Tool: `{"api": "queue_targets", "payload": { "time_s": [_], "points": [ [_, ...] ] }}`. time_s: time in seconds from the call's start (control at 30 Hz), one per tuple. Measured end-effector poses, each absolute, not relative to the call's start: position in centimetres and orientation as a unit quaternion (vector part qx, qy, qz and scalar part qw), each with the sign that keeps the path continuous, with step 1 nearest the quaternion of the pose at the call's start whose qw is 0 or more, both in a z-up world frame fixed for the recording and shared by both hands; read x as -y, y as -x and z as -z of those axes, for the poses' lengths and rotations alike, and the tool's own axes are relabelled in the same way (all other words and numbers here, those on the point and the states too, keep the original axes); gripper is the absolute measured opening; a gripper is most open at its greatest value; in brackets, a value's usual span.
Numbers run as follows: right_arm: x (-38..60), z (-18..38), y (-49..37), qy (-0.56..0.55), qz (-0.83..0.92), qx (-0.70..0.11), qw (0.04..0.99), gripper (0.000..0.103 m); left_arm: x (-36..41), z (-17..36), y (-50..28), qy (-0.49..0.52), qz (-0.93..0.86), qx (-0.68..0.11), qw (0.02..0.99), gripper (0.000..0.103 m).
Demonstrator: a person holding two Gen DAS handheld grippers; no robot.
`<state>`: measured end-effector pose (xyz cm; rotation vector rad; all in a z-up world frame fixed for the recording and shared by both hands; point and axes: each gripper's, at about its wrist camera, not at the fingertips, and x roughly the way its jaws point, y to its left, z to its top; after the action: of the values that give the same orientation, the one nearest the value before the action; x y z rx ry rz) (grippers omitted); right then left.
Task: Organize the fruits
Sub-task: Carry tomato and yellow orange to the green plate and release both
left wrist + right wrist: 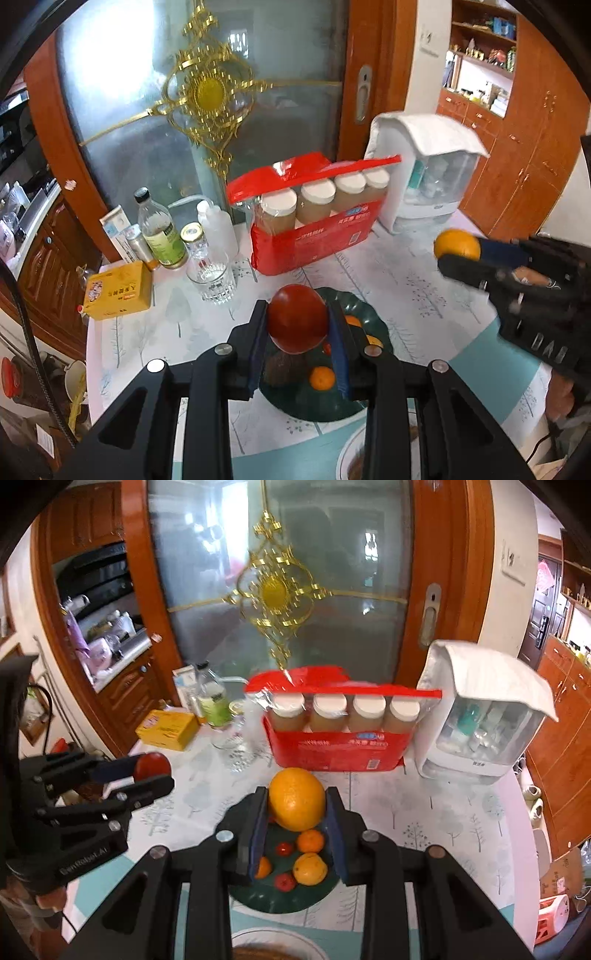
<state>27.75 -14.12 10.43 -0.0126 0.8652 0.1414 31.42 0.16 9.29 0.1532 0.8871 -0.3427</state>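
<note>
My left gripper point(297, 325) is shut on a red tomato point(297, 318) and holds it above a dark green plate point(364, 308). The plate holds small oranges point(322, 378) and a dark brown fruit point(284, 365). My right gripper point(296, 806) is shut on a large orange point(296, 798), held above the same plate point(258, 897), which carries several small oranges point(310, 868) and small red fruits point(285, 881). The right gripper with its orange point(457, 243) shows at right in the left wrist view. The left gripper with the tomato point(152, 766) shows at left in the right wrist view.
Behind the plate stand a red package of white-lidded jars point(317, 218), a white appliance point(424, 173), a glass tumbler point(211, 280), bottles point(159, 229) and a yellow box point(118, 290). A white bowl's rim point(269, 941) lies at the near edge. A glass door point(280, 583) stands behind.
</note>
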Motion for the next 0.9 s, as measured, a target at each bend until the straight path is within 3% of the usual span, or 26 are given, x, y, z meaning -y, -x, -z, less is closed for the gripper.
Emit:
{"api": "queue_targets", "payload": {
  "time_s": [0.47, 0.83, 0.9],
  "points": [
    [11.1, 7.7, -31.0, 0.018, -0.124, -0.543, 0.830, 0.031, 3.7, 6.5, -37.1, -0.132, 0.154, -0.538, 0.818, 0.030],
    [11.1, 11.7, -32.2, 0.015, -0.146, -0.553, 0.820, 0.032, 4.4, 10.4, -39.0, -0.148, 0.167, -0.556, 0.801, 0.031],
    [11.0, 11.8, -32.4, 0.016, -0.151, -0.550, 0.821, 0.032, 4.5, 10.5, -39.0, -0.149, 0.170, -0.555, 0.800, 0.037]
  ]
}}
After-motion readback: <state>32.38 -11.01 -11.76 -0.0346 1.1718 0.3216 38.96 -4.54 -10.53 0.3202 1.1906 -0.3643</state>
